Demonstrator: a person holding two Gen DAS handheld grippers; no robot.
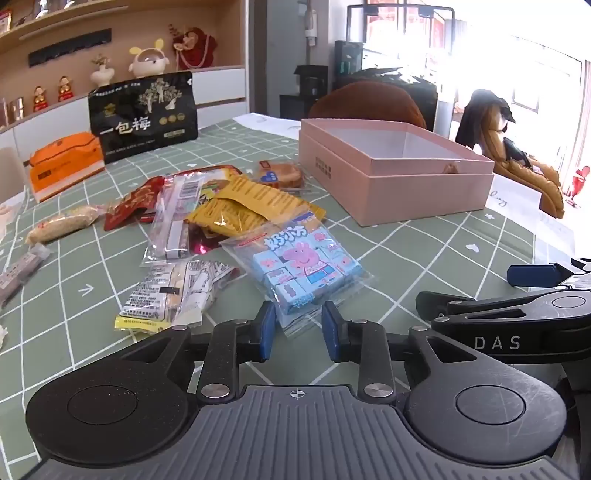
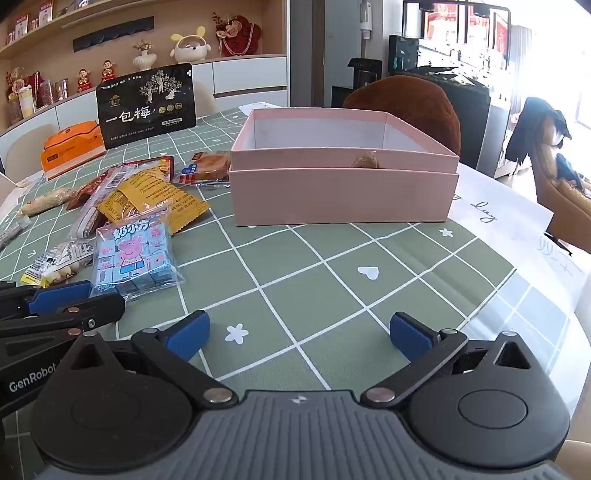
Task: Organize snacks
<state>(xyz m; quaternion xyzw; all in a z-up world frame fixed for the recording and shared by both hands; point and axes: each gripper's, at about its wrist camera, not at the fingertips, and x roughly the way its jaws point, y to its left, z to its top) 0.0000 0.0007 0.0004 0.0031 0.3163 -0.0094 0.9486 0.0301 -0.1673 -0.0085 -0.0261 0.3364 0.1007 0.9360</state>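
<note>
Covering the table, a green checked cloth [image 2: 332,280] faces wooden shelves [image 2: 110,33].

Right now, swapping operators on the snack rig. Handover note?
Left gripper: jaws narrow, straddling the near edge of the blue cartoon-pig snack pack; pads not clearly pressing yet.
Right gripper: wide open, empty, over bare tablecloth.
Pink box: open, apparently one small brown item inside.
Snack pile lies left of the box.
Left: grip the pig pack, box it, then the rest.
</note>
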